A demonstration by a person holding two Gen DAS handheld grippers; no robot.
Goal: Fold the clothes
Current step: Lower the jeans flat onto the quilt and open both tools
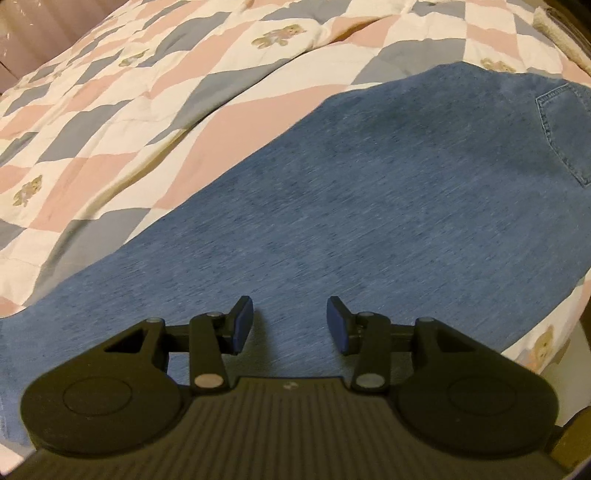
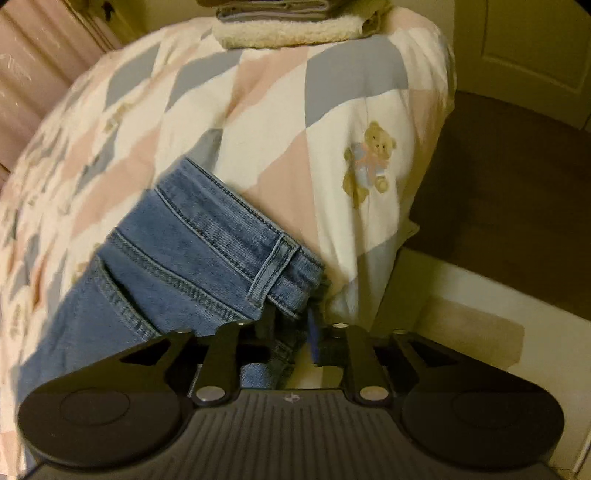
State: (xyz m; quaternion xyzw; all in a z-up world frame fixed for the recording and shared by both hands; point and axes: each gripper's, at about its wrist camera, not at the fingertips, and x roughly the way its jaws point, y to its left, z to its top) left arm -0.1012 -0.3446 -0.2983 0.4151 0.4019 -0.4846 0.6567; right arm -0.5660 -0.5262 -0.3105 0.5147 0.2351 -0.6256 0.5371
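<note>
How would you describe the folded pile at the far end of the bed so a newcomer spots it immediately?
Start with the bed under the patchwork quilt, pink, grey and white with teddy bears. At its far edge, beyond the jeans, sits the folded pile. Its fluffy cream layer under flat grey cloth sets it apart from the quilt.

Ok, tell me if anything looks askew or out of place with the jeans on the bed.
The jeans lie slanted across the quilt, and their waistband corner hangs past the bed's edge at the right hand-held gripper. The left hand-held gripper is open over flat denim. No damage shows.
</note>
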